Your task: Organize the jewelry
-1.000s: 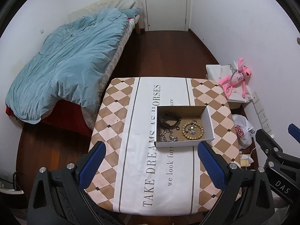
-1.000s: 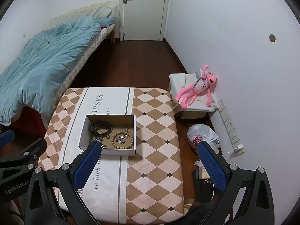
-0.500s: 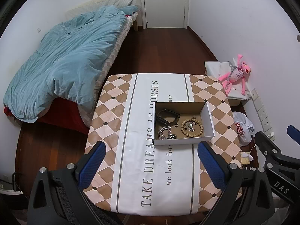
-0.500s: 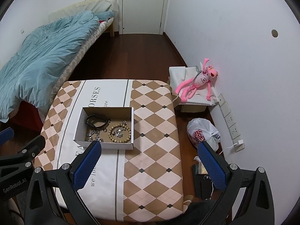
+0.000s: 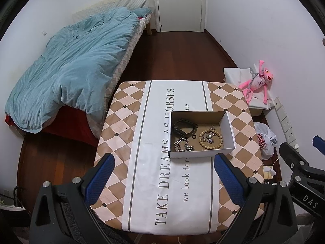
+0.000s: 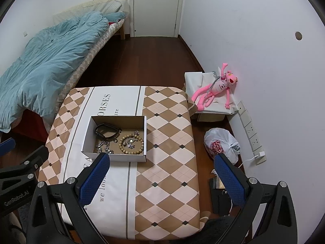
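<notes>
An open cardboard box stands on the table. Inside lie a black band, a silver chain, a wooden bead bracelet with small charms inside its ring, and a small dark ring. My left gripper is open and empty, high above the table's near side. My right gripper is open and empty, above the table's near right part.
A bed with a blue quilt stands left of the table. A pink plush toy lies on a white box by the right wall. A white plastic bag and wall sockets are on the right. A closed door is at the back.
Both grippers have risen and drawn back, so the table and box look smaller and lower in view. The jewelry in the box has not moved.
</notes>
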A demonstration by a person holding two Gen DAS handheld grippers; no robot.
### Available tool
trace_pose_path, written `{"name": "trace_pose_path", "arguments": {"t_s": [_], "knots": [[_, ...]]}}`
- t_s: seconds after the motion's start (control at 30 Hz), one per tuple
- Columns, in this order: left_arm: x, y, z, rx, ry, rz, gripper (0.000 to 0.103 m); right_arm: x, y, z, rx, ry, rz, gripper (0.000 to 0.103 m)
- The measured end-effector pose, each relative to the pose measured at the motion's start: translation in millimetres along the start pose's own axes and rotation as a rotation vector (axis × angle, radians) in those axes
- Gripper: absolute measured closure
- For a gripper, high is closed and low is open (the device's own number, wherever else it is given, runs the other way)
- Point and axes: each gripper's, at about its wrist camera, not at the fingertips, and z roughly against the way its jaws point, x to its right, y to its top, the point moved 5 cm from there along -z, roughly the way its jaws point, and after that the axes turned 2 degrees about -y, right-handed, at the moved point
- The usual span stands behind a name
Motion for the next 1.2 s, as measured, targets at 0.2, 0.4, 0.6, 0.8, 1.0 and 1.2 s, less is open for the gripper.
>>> {"name": "trace_pose_path", "arguments": {"t_s": [0.2,0.4,0.6,0.8,1.0,1.2], "knots": [[-1.5,-0.4,-0.1,0.004,-0.006,0.001,0.003,-1.1,0.0,1.7,0.002,0.003,-0.004,0.000],[2.6,-1.0,4.1,0.019,-0.032,-0.003,0.003,-1.1,0.4,2.8,0.004,0.007,-0.004,0.000],[3.8,0.9,5.3,0.021,-0.034,0.000,0.003,-2.0,0.9,3.1,0.004,0.010,-0.002,0.000],[4.0,2.1,5.7,0.021,-0.035,0.001,0.003,-2.4,1.1,3.5,0.004,0.011,-0.004,0.000],[3.4,3.7,6.6,0.026,-0.035,0.003,0.003,-3.2,1.9,3.5,0.004,0.013,-0.003,0.000],[5.4,5.8,8.4,0.028,-0.037,0.004,0.003,-2.8,3.4,5.9,0.010,0.015,0.001,0.000]]}}
